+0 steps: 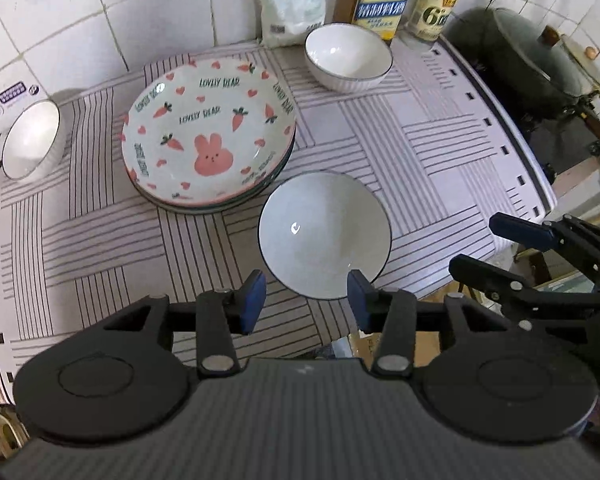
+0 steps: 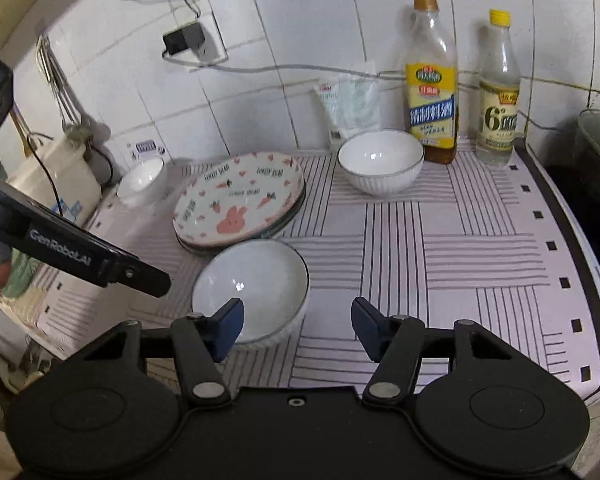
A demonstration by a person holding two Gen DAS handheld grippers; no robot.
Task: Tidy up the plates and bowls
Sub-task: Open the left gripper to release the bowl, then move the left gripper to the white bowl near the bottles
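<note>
Both tongs, left gripper and right gripper, gape wide, holding nothing. The near bowl sits by the counter's front edge, beside the plates. Best pinch its rim squarely, then lift level.

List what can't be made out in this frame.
- Plates under the rabbit plate: count unclear in both views; the top plate covers them.
- Far-left bowl: blurred in the right wrist view.
- Wok: contents hidden by its lid in the left wrist view; cut off by the right wrist view's edge.
</note>
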